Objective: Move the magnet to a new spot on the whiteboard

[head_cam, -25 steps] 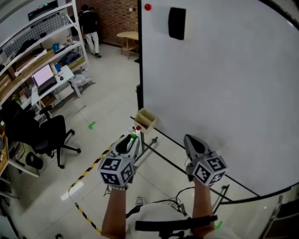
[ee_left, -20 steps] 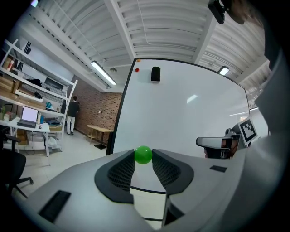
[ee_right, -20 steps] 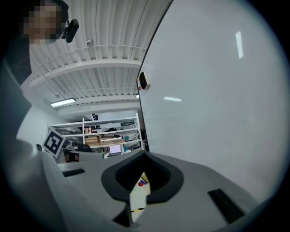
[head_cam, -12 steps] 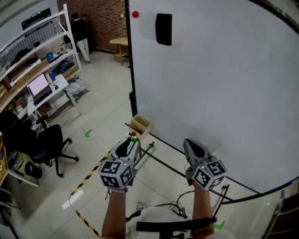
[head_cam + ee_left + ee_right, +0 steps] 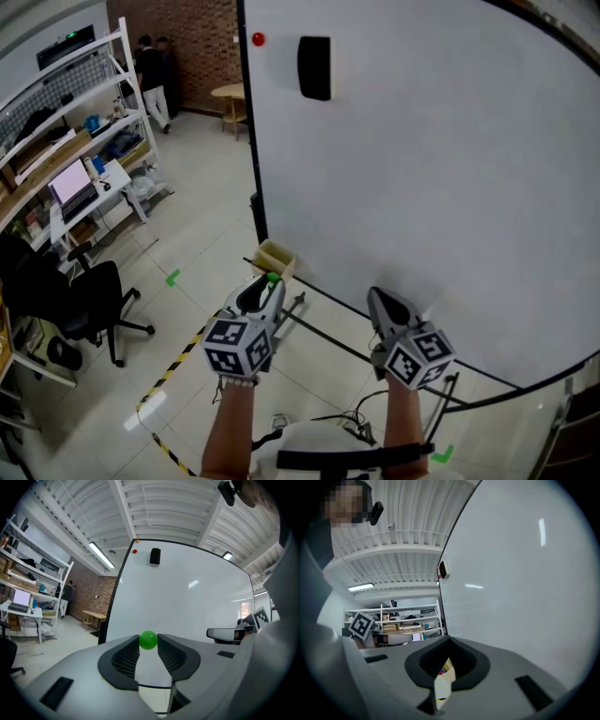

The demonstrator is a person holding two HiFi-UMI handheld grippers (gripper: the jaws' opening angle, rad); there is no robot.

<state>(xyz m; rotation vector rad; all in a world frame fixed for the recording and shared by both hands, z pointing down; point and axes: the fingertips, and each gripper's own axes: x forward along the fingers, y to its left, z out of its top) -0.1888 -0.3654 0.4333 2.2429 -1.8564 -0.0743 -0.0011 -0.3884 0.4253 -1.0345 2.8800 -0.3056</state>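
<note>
Head view, left side: the left gripper (image 5: pixel 269 281) sits off the lower left corner of the whiteboard (image 5: pixel 450 187), with a green magnet (image 5: pixel 273 277) at its tip, clear of the board face.
Head view, right side: the right gripper (image 5: pixel 378 298) is low in front of the whiteboard's bottom edge, its jaws drawn to a point with nothing in them.
Head view, board: a red magnet (image 5: pixel 258 39) and a black eraser (image 5: pixel 314 67) sit near the whiteboard's top left corner; a small box (image 5: pixel 275 256) rests at its bottom left corner.
Left gripper view: the jaws are narrowed onto the green magnet, a small round ball pinched at the very tips, with the whiteboard ahead and the rest of its face bare.
Right gripper view: the jaws are closed and empty; the whiteboard fills the right of the view.
Handling: the magnet is probably light, hard and smooth, so a round ball held only at the tips could roll or pop out.
Grip point: across its widest part, squarely between the pads.
Placement: it will likely snap onto the whiteboard as it nears, so the release should be gentle.
</note>
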